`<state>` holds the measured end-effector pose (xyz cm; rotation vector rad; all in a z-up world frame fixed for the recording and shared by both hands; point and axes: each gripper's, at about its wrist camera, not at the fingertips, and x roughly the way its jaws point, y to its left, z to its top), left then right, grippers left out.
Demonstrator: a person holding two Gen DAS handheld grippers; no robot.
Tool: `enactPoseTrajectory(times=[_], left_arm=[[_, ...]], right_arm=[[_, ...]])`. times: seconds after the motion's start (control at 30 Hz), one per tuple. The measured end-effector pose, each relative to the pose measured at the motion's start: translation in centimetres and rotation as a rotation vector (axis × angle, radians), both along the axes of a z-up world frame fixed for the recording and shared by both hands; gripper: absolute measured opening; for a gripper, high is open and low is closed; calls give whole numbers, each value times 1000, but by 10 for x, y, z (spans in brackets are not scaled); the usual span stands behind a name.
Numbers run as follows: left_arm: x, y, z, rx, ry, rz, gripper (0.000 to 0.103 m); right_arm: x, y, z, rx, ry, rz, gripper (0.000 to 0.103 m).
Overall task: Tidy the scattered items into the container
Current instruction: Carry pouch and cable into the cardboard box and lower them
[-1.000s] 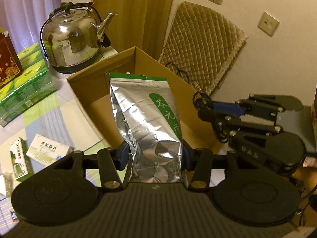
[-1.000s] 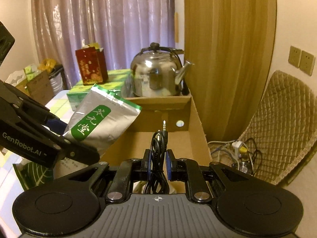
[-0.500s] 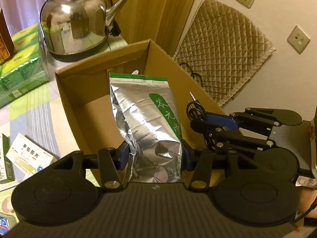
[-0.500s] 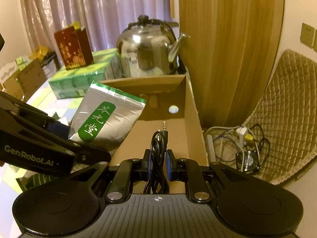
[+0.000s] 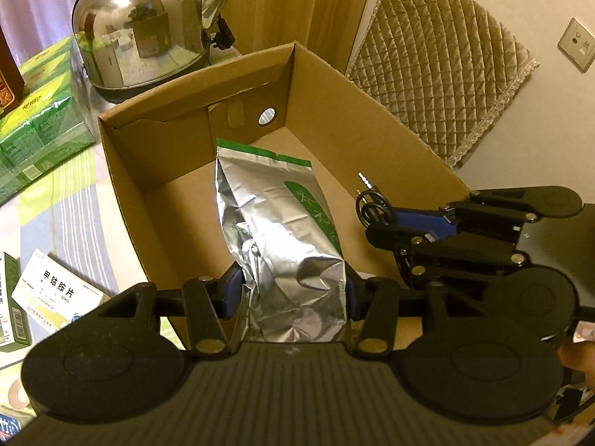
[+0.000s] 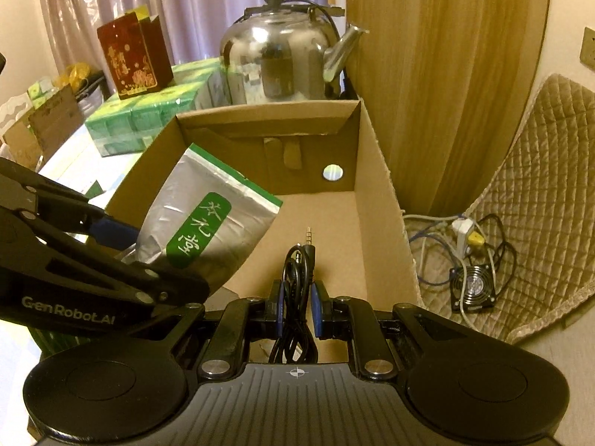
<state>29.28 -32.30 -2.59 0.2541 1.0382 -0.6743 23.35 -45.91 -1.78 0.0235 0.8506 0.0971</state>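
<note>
My left gripper (image 5: pixel 292 291) is shut on a silver foil pouch (image 5: pixel 275 230) with a green label, holding it over the open cardboard box (image 5: pixel 372 126). The pouch's top reaches into the box. My right gripper (image 6: pixel 297 310) is shut on a coiled black audio cable (image 6: pixel 299 260) whose jack plug points forward over the box (image 6: pixel 379 200). In the left wrist view the right gripper (image 5: pixel 375 219) with the cable (image 5: pixel 368 200) hovers at the box's right wall. The right wrist view shows the pouch (image 6: pixel 200 230) and the left gripper's arm at the left. The box floor looks bare.
A steel kettle (image 5: pixel 148 26) stands behind the box. Green packs (image 5: pixel 33 126) and a red carton (image 6: pixel 134 57) lie at the back left. Small medicine boxes (image 5: pixel 52 290) rest on the striped cloth at the left. A quilted chair (image 6: pixel 539 200), cables and a small fan (image 6: pixel 472 286) are on the right.
Both grippers have moved forward and down over the box, so its inside now fills more of each view. The pouch and the cable stay gripped as before.
</note>
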Motion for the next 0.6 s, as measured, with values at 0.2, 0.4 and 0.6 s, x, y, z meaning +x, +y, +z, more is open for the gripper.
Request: enactPoseTrajectory(times=[0.2,0.4,0.6], left_arm=[[-3,5,3,-3,-18,4,50],[-10,13,14,-9,-64,3,46],[-19,24,20,11,-114,0,46]], right_arm=[[1,4,0,-12,3,4,12],[0,8,-1,-21,8,9,12],[-2,11,-1,-22,11,10,12]])
